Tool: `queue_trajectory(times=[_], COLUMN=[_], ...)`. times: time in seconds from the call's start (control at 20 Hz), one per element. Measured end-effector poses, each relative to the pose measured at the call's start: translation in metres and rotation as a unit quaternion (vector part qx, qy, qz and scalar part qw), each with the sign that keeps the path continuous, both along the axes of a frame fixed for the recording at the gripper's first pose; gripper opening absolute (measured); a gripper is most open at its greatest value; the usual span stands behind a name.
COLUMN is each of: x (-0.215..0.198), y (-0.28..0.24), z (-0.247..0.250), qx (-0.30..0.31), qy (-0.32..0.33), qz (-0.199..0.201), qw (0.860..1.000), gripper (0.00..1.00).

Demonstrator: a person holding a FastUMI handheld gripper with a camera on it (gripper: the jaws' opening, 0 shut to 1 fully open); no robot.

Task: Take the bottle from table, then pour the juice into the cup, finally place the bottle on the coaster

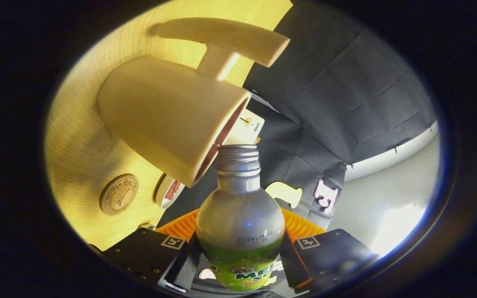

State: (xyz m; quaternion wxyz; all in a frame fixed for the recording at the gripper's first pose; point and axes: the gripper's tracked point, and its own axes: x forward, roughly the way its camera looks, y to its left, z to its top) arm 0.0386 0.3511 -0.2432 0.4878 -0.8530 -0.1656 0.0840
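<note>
The gripper [238, 265] holds the bottle [240, 219] between its two fingers, both pressing on its lower body. The whole view is tilted, which suggests the bottle is tipped for pouring. Its open neck sits right at the rim of the cup [168, 120], on the wooden table [81, 165]. A round coaster [119, 194] lies near the cup. To pour well, keep the neck over the rim and tilt slowly.

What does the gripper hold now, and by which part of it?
The gripper holds the bottle; its jaws press on the lower body, at the green label.
</note>
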Motion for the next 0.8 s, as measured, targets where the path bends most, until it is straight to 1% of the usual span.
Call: queue_trajectory(times=[0.2, 0.45, 0.65, 0.8], x=[-0.003, -0.006, -0.009, -0.009], y=[-0.001, -0.005, -0.006, -0.009], z=[0.006, 0.011, 0.01, 0.012], qx=[0.006, 0.042, 0.041, 0.049], qy=[-0.004, -0.004, -0.005, -0.007], qz=[-0.002, -0.002, 0.006, 0.005], qw=[1.0, 0.999, 0.999, 0.999], gripper=[0.82, 0.82, 0.82, 0.82])
